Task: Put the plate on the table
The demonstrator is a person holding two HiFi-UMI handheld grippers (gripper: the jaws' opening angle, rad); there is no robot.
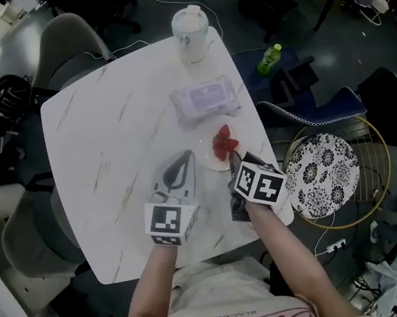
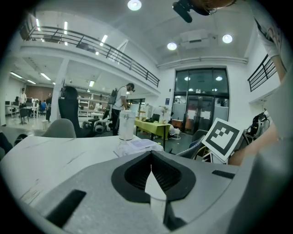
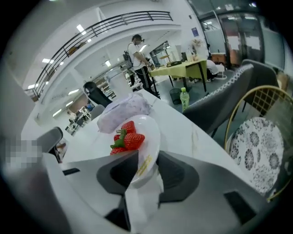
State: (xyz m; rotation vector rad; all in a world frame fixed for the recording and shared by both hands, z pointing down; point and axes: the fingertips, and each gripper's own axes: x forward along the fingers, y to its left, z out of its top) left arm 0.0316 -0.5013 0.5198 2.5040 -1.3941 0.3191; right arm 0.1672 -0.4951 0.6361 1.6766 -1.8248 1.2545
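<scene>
A small white plate (image 1: 212, 152) with red strawberries (image 1: 224, 142) lies flat on the white marble table (image 1: 107, 146), near its right edge. My right gripper (image 1: 234, 160) sits at the plate's near rim. In the right gripper view the plate (image 3: 149, 125) and its strawberries (image 3: 128, 139) fill the centre. The rim lies between the parted jaws of the right gripper (image 3: 143, 160), which do not press on it. My left gripper (image 1: 186, 159) hovers just left of the plate. The left gripper (image 2: 151, 156) has its jaws together with nothing in them.
A purple pack of wipes (image 1: 204, 101) lies beyond the plate, and a white lidded container (image 1: 191, 34) stands at the far edge. A gold-framed chair with a patterned cushion (image 1: 320, 174) is right of the table, a green bottle (image 1: 269, 59) on the floor, a grey chair (image 1: 72, 43) far left.
</scene>
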